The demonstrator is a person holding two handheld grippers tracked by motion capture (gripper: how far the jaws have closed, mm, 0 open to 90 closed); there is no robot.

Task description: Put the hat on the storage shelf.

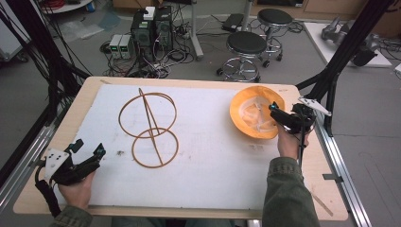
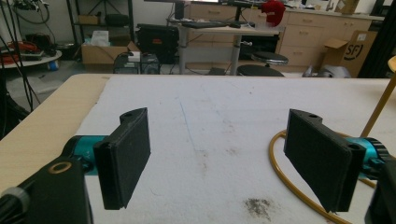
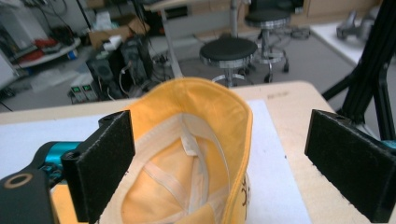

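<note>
white mat (image 1: 213, 165) | right claw (image 3: 224, 163) straddles cap (image 3: 196, 154) rim

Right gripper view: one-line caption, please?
Open right tongs straddle the rim of an upturned yellow cap on the table.

Two black stools (image 1: 247, 45) stood on the floor behind the table (image 1: 94, 85). Computer boxes (image 1: 151, 26) with tangled wires sat on the floor behind the table too.

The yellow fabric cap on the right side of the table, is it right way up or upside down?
Upside down. The yellow fabric cap lies with its hollow facing up; the right gripper view shows its pale inner seam tapes.
</note>
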